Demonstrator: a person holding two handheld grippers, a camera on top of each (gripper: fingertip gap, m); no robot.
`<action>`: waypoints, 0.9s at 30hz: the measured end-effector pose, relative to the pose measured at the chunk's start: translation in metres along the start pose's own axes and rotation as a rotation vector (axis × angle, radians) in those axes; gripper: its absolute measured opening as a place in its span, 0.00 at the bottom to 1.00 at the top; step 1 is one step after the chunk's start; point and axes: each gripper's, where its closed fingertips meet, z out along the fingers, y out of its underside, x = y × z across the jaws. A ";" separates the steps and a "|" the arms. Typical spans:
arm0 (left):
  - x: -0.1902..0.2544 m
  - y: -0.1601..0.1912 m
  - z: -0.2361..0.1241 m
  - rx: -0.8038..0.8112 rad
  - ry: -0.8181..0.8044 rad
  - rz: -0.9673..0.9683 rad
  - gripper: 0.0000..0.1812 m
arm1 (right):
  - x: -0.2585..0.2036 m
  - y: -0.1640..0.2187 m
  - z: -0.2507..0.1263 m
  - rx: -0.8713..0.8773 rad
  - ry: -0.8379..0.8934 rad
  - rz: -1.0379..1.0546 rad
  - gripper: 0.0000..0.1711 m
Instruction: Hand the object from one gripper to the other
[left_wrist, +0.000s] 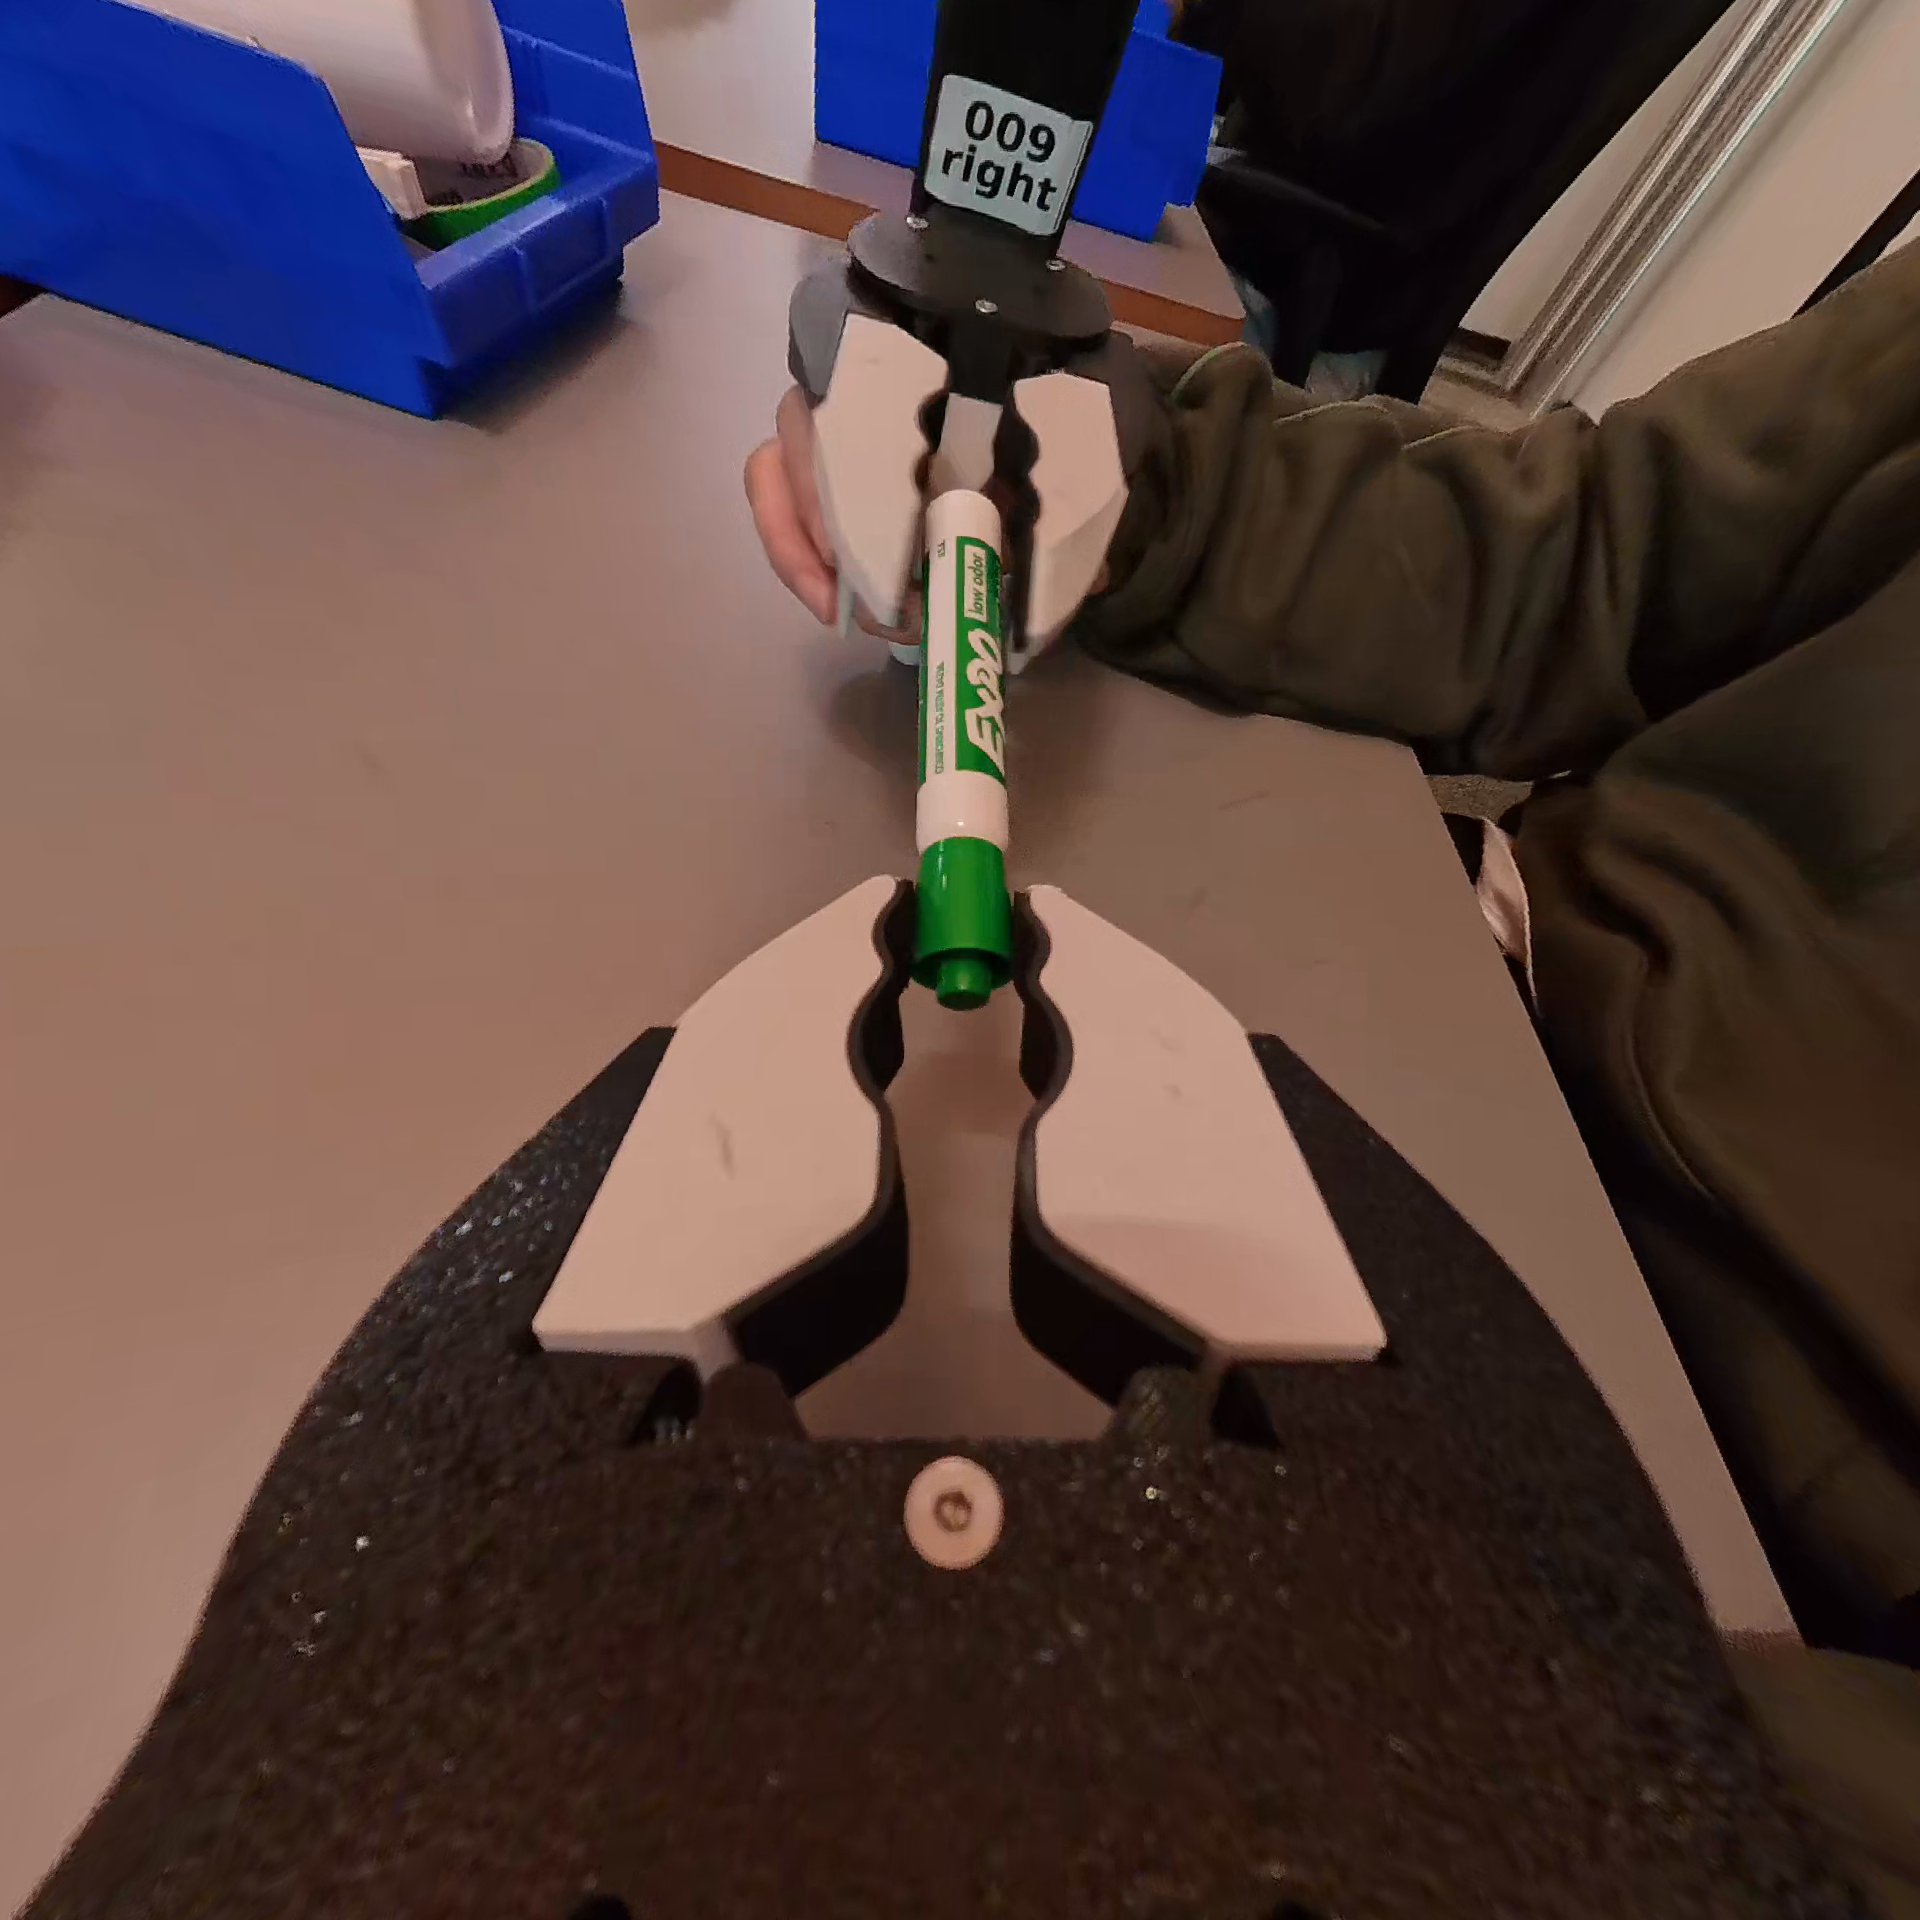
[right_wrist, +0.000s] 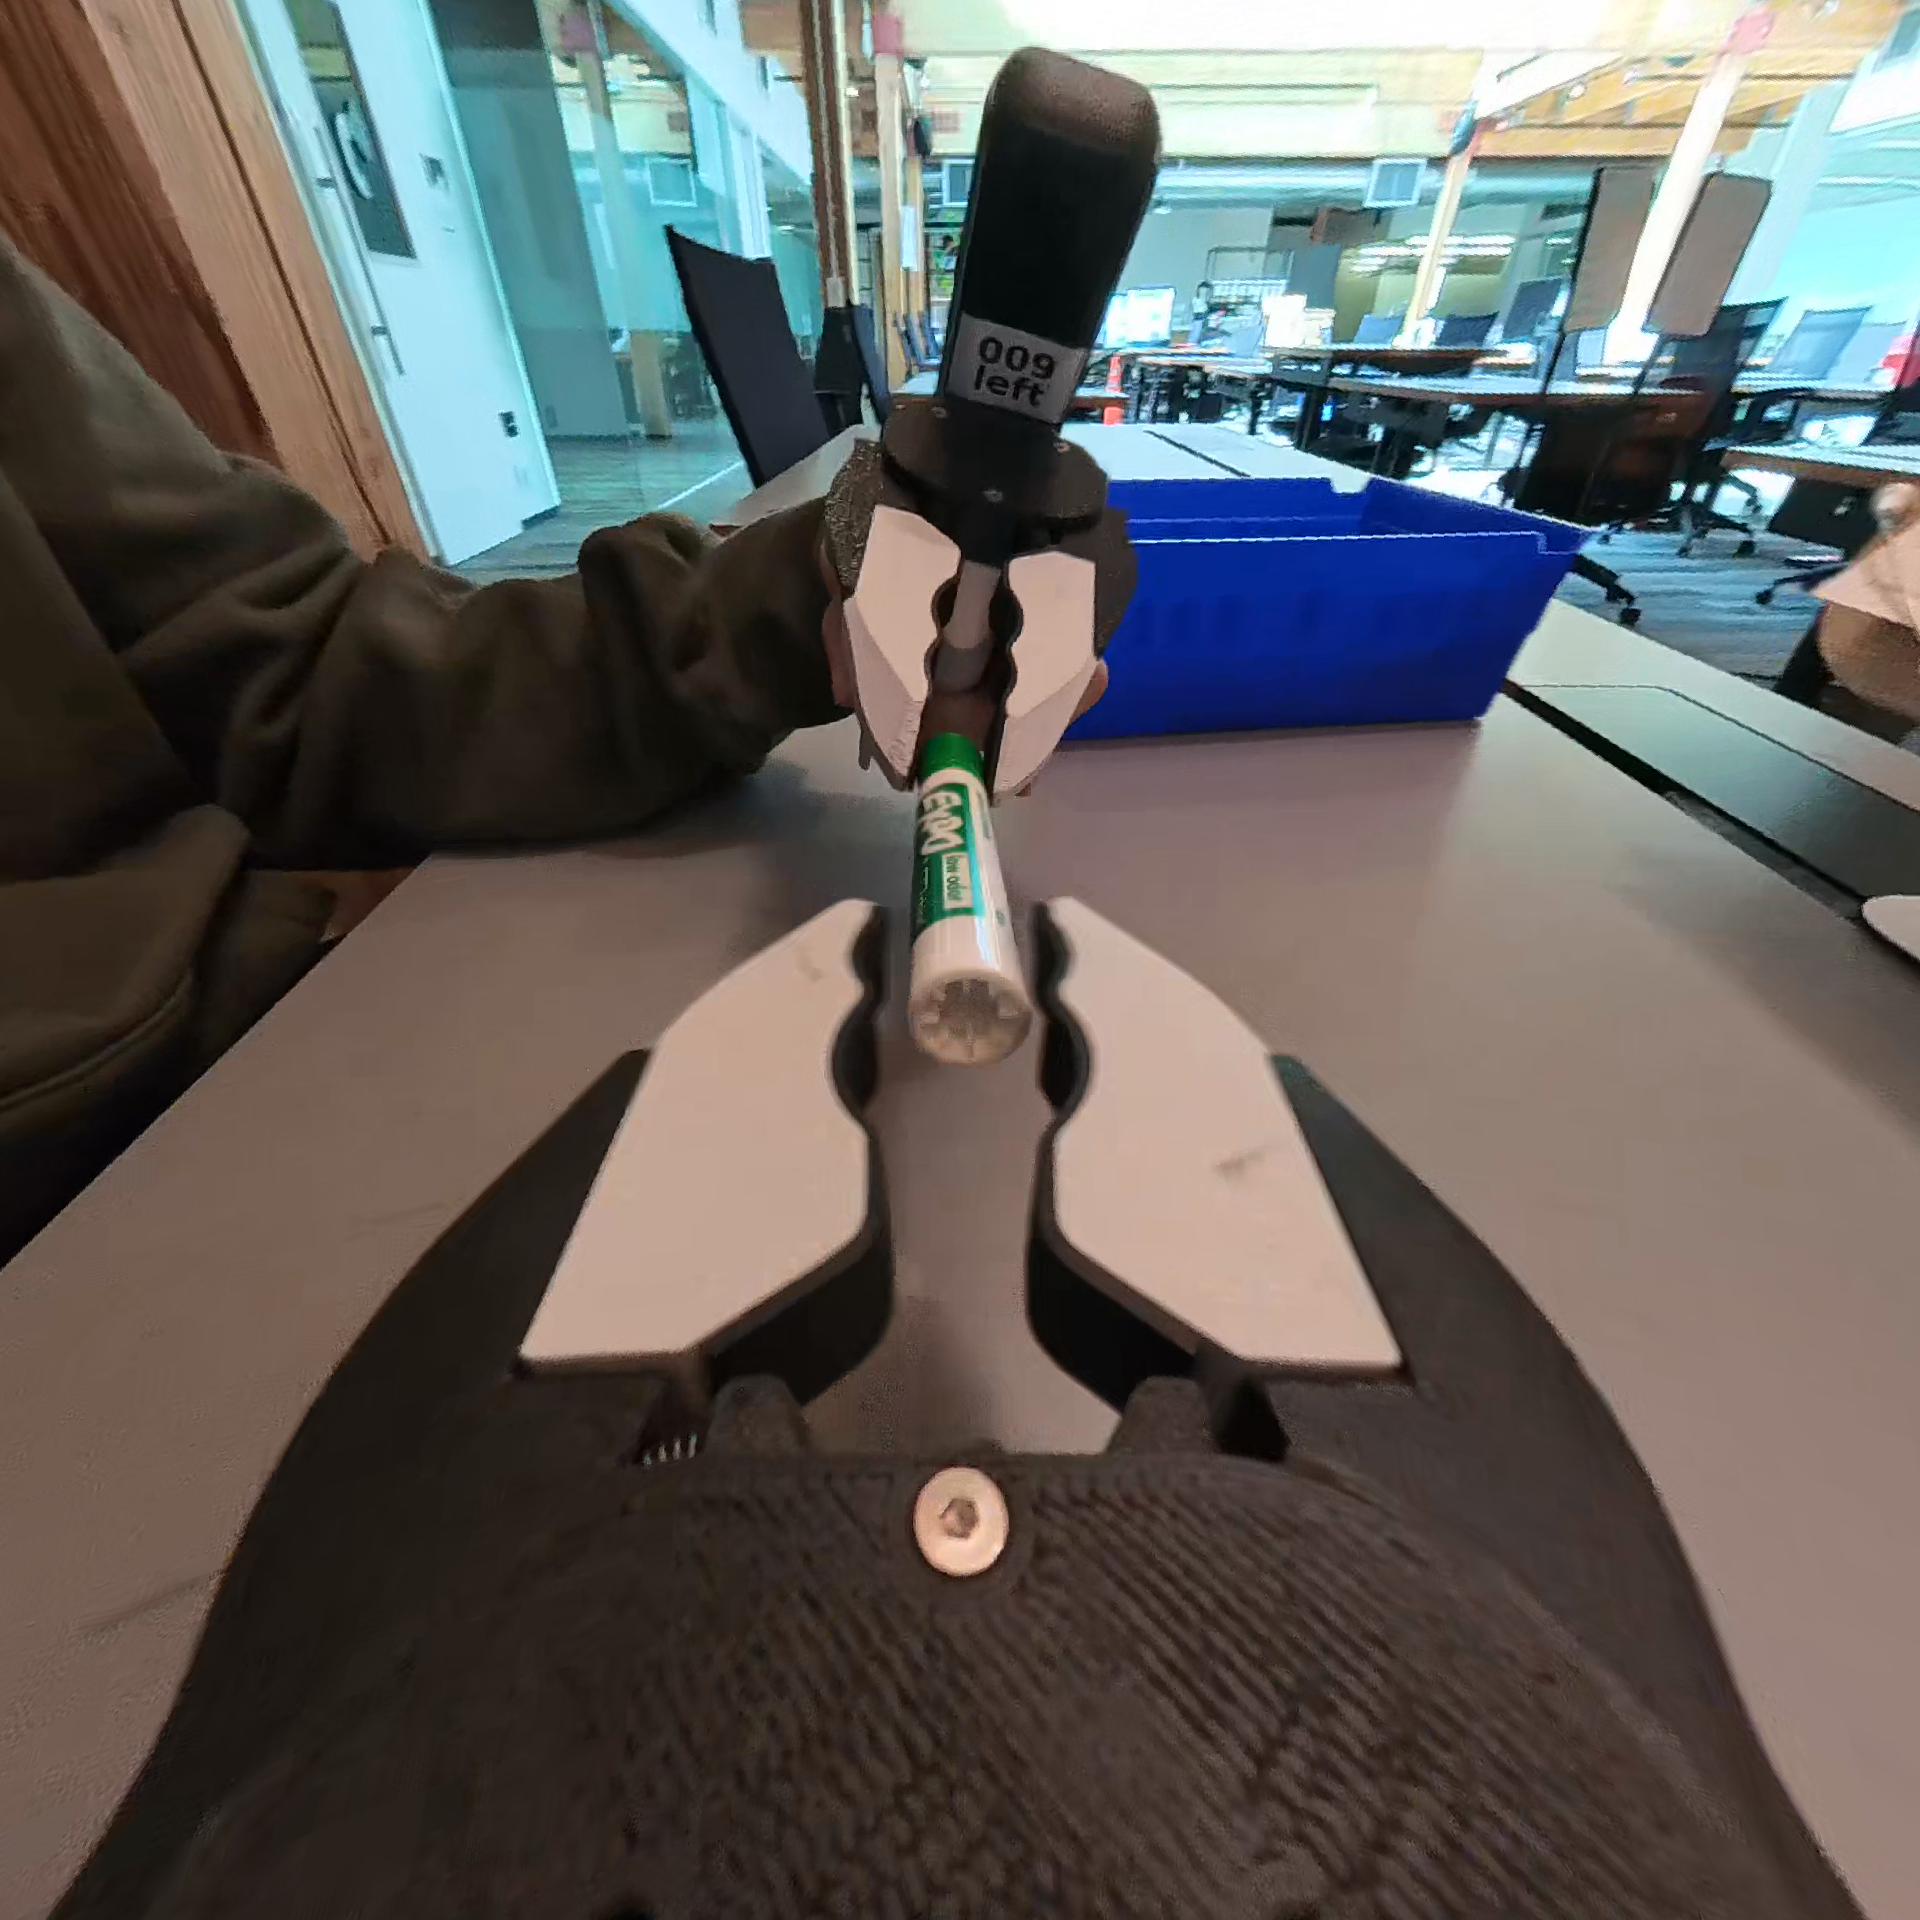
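My left tool (left_wrist: 961, 940) pinches the green cap of the marker (left_wrist: 961, 707) above the table (left_wrist: 364, 727); my right tool (right_wrist: 961, 987) is parted around its white tail, gripping nothing. Light, stiff, slick barrel: grip mid-barrel.

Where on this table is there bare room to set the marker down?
Bare tabletop stretches between the blue bin and the marker. It is crowded where the left gripper, right gripper and sleeve meet.
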 end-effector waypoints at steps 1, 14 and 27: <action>0.001 0.001 -0.001 0.006 0.002 0.001 0.10 | -0.001 0.000 0.001 -0.004 -0.011 0.001 0.12; -0.016 -0.055 -0.038 0.448 -0.348 0.349 0.26 | 0.025 -0.029 -0.007 0.248 -0.011 0.438 0.12; -0.024 -0.042 0.000 0.155 -0.602 0.812 0.17 | 0.021 -0.014 -0.006 0.241 -0.191 0.860 0.12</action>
